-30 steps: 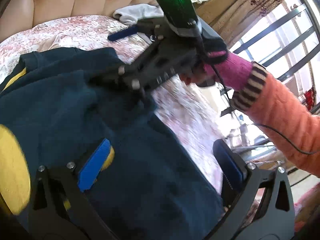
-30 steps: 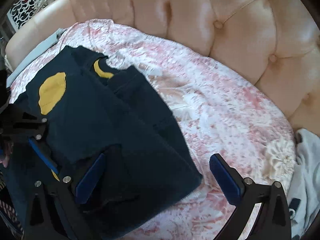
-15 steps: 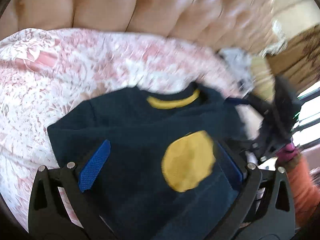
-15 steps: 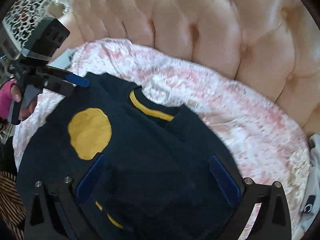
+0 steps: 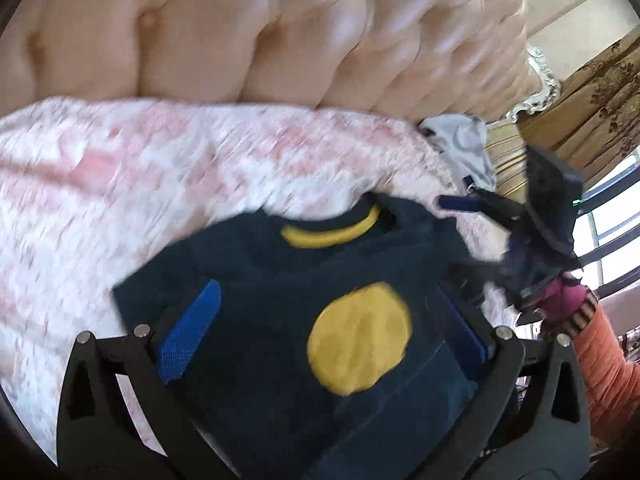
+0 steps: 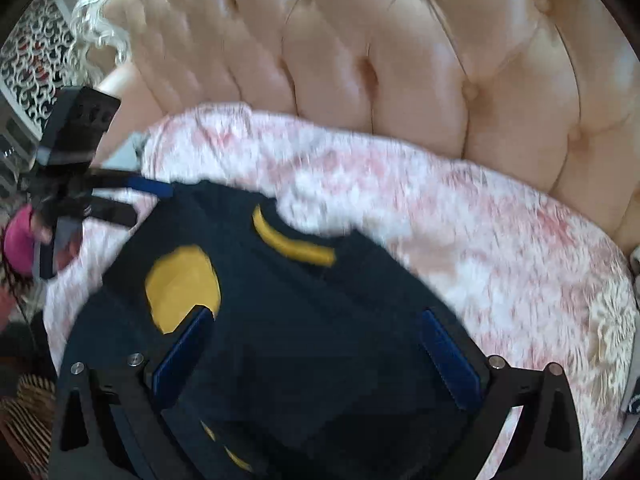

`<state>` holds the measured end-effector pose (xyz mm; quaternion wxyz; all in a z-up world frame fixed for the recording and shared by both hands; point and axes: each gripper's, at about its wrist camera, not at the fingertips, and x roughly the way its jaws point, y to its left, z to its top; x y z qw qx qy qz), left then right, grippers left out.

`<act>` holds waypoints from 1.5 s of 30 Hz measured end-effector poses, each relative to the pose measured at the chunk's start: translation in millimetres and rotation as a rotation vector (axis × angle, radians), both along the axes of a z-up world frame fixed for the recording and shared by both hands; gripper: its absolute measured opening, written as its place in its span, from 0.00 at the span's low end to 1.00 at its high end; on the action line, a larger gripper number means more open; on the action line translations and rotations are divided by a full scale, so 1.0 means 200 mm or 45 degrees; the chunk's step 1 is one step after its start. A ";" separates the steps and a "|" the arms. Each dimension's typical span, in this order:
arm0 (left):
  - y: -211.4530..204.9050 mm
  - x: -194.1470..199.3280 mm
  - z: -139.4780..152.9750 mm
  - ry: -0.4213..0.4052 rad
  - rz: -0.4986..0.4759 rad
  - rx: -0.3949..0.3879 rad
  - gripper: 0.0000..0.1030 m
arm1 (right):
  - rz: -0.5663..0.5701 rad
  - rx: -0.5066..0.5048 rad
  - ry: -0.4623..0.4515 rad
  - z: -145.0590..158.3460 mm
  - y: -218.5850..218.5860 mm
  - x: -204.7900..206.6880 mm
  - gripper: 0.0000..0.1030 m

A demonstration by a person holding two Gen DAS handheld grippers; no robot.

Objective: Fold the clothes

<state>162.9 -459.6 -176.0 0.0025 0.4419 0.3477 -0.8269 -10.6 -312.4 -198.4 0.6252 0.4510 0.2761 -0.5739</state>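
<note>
Both grippers hang over the bed with jaws spread wide and nothing between them. From its own camera, the left gripper (image 5: pixel 324 340) frames a navy sweater (image 5: pixel 280 280) low in the middle of the frame, blue pads on either side of the cloth. The sweater lies on a pink floral bedspread (image 5: pixel 120 168), its yellow collar (image 5: pixel 332 232) toward the tufted headboard (image 5: pixel 240 40) and a round yellow patch (image 5: pixel 360 344) at lower centre.

Over to the right wrist view: the right gripper (image 6: pixel 320 356) is just as wide open, the sweater filling the lower middle, the patch now left of centre with the left pad's tip across its lower edge. Whether either gripper's pads touch the cloth is hard to say; both views are blurred.

Each camera catches the other gripper. The left view has the right gripper at the right edge, held by a hand (image 5: pixel 564 300) with a pink cuff and orange sleeve (image 5: pixel 608 372), its fingers apart. Only this view shows a pale garment (image 5: pixel 464 148) at the upper right by the headboard, plus curtains (image 5: pixel 592 100) and a window. The right view shows the left gripper at middle left, fingers parted, and a patterned screen (image 6: pixel 28 64) in the upper left corner.
</note>
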 end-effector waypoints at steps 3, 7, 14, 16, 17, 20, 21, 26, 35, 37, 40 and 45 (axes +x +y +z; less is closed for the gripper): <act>0.01 -0.10 -0.06 -0.079 -0.039 -0.021 1.00 | 0.021 0.086 -0.055 -0.09 -0.13 -0.01 1.00; -0.03 -0.11 -0.20 -0.208 -0.028 -0.055 1.00 | 0.040 0.192 -0.029 -0.20 -0.17 -0.04 1.00; -0.06 0.08 -0.03 -0.106 0.058 -0.090 1.00 | -0.139 0.046 0.042 0.00 0.06 -0.08 1.00; 0.03 0.21 0.08 -0.045 0.077 -0.124 1.00 | -0.165 -0.053 0.039 0.10 0.20 -0.03 1.00; 0.09 0.29 0.13 -0.018 0.087 -0.149 1.00 | -0.178 -0.100 0.015 0.14 0.29 0.02 1.00; 0.33 0.50 0.16 0.057 0.085 -0.127 1.00 | -0.199 -0.199 -0.093 0.18 0.52 0.18 1.00; 0.42 0.58 0.15 0.082 0.080 -0.106 1.00 | -0.208 -0.217 -0.129 0.17 0.59 0.24 1.00; 0.67 0.72 0.02 0.170 0.135 0.027 1.00 | -0.279 -0.147 -0.183 0.01 0.76 0.44 1.00; 0.61 0.59 -0.05 0.214 0.257 0.046 1.00 | -0.329 -0.088 -0.101 -0.08 0.72 0.55 1.00; 0.58 0.53 -0.10 0.107 0.296 0.028 1.00 | -0.315 -0.076 -0.054 -0.08 0.72 0.58 1.00; 0.54 0.52 -0.13 0.075 0.344 0.059 1.00 | -0.304 -0.065 -0.002 -0.09 0.72 0.61 1.00; 0.52 0.52 -0.08 0.047 0.411 -0.053 1.00 | -0.247 -0.033 0.135 -0.11 0.71 0.67 1.00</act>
